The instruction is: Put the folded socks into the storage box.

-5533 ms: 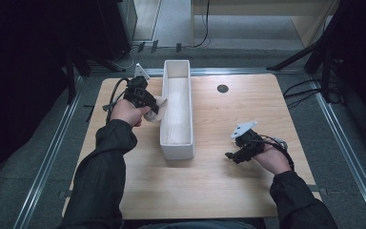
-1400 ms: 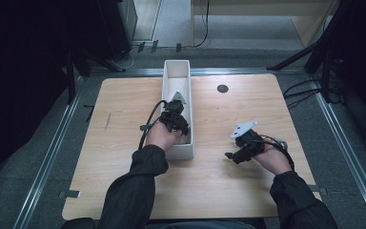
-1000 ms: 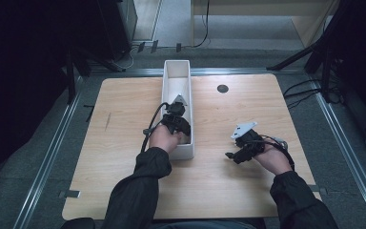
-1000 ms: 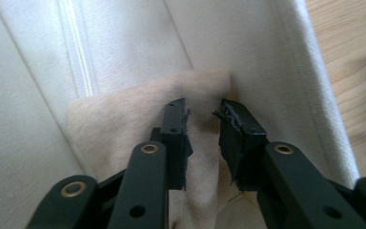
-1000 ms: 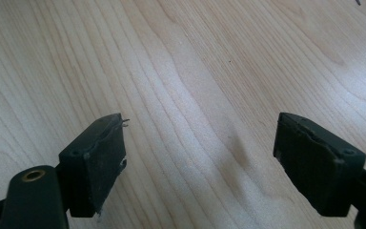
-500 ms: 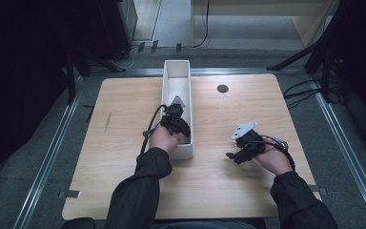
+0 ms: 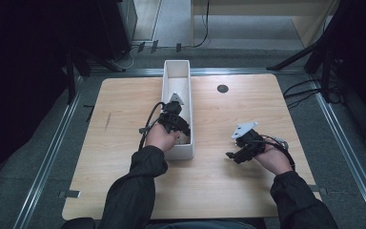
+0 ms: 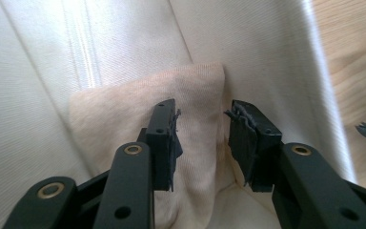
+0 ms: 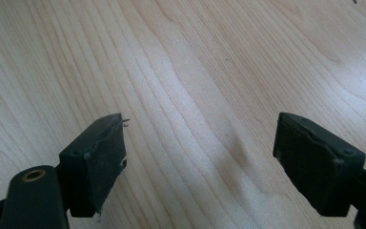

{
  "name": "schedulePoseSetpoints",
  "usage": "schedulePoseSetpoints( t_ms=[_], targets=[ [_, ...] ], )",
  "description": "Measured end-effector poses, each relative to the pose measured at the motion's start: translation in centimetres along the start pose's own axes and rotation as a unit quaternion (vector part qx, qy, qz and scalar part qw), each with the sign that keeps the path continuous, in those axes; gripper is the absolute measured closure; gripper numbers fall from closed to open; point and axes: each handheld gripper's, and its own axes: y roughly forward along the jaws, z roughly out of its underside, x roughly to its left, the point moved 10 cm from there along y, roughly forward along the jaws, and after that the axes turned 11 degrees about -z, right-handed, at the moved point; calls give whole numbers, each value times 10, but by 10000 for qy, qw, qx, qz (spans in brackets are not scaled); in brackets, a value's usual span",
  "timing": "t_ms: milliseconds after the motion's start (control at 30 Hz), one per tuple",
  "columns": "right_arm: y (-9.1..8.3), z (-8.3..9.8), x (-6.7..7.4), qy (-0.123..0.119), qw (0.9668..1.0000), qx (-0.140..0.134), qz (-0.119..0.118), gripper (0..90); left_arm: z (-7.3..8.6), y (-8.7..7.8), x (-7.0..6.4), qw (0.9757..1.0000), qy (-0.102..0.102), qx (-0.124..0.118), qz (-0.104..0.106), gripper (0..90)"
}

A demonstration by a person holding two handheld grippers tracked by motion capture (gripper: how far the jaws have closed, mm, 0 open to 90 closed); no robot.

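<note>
A long white bin [image 7: 177, 64] stands lengthwise at the middle of the wooden table [image 7: 228, 191]. A cream cloth [image 8: 124, 114] lies bunched in its near end, against the bin wall [image 8: 267, 47]. My left gripper [image 7: 182, 131] reaches down into that end. Its jaws have just been opening, and in the left gripper view the left gripper [image 8: 202, 112] stands open over the cloth, its pads off the fabric. A bit of the cloth [image 7: 184, 139] peeks out beside the hand. My right gripper [image 7: 233, 155] rests to the right on the table, open; the right gripper [image 9: 200, 138] has bare wood [image 9: 195, 57] between its jaws.
A small dark round hole [image 7: 222, 88] sits in the tabletop right of the bin's far end. Metal rails [image 7: 52, 152] run along the table's sides, with dark floor and cables [image 7: 310, 88] beyond. The bin's far half holds nothing.
My left hand came from the bin's left side into its near end. Over the last second it barely shifted. The right hand kept still.
</note>
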Motion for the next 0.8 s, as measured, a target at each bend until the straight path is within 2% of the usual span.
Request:
schedulePoseSetpoints(
  t_ms=[200, 300, 400, 533, 667, 800],
  targets=[
    [0, 0, 0, 6, 10000, -6, -2, 183, 4, -15, 4, 9999, 4, -55, 97, 560],
    [0, 0, 0, 5, 10000, -8, -4, 183, 5, -23, 5, 9998, 88, -95, 139, 521],
    [0, -1, 0, 43, 10000, -35, -26, 183, 6, -30, 4, 9992, 283, -122, 259, 478],
    [-1, -1, 0, 80, 9999, -83, -23, 184, 6, -41, 7, 9990, 327, -170, 254, 432],
    [-1, -2, -1, 84, 9999, -94, -5, 184, 8, -52, 8, 9978, 447, -280, 407, 405],
    [-1, -2, -1, 87, 9999, -89, -1, 184, 9, -61, 15, 9968, 419, -364, 568, 400]
  ],
)
